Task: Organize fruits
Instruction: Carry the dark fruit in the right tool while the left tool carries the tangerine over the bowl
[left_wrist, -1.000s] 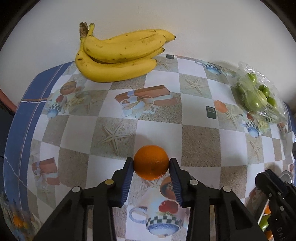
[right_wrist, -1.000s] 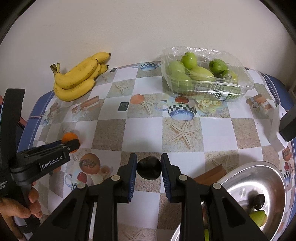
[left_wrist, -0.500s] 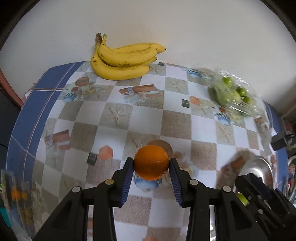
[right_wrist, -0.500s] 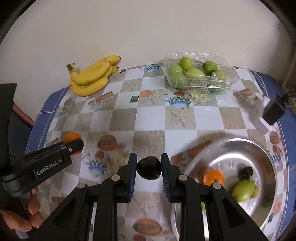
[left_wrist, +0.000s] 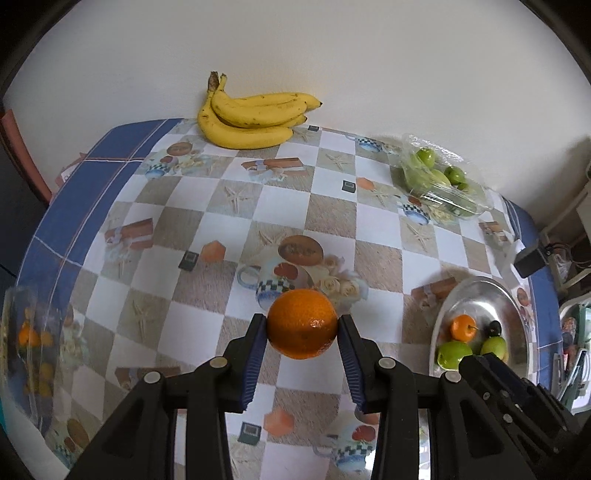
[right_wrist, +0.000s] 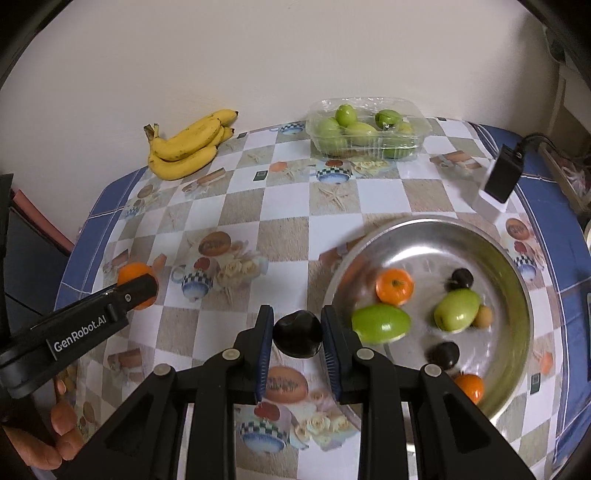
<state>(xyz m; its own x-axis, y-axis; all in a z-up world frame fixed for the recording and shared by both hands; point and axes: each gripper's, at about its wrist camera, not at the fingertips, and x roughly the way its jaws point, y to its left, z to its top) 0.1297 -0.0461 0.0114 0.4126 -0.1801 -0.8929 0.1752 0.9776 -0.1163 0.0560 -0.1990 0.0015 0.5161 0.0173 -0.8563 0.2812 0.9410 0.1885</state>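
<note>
Both claws loaded, both up off the table. Left gripper (left_wrist: 302, 334) is clamped on an orange (left_wrist: 302, 323), pads on either side at its widest part, jaws fairly narrow around it. Right gripper (right_wrist: 297, 334) is nearly closed, pinching a small dark fruit (right_wrist: 297, 333), prob a plum, can't say for sure. Metal bowl (right_wrist: 517, 280) sits at the right of the table and already holds two small oranges, two green fruits, a couple of dark ones and a small tan one. The dark fruit hangs just beside the bowl's near-left rim, not yet over it. The orange is well apart from the bowl, over the middle of the tablecloth (left_wrist: 207, 221).

Bananas (left_wrist: 255, 118) lie at the back by the wall; clear tray of green fruit (right_wrist: 369, 127) at back right, both untouched.

Risks, my guess:
- Dark fruit let go too early hits the rim or the cloth and rolls off the table.
- Orange is round and smooth w/ only two contact patches; a quick swing could let it slip out.
- Both grippers heading for one bowl, so fingers could clash over it. Right should go first.
- Dropping from height may knock fruit already in the bowl, or bruise it.
- Black adapter block (right_wrist: 503, 173) stands near the bowl's far side, and a wide swing could clip it.
</note>
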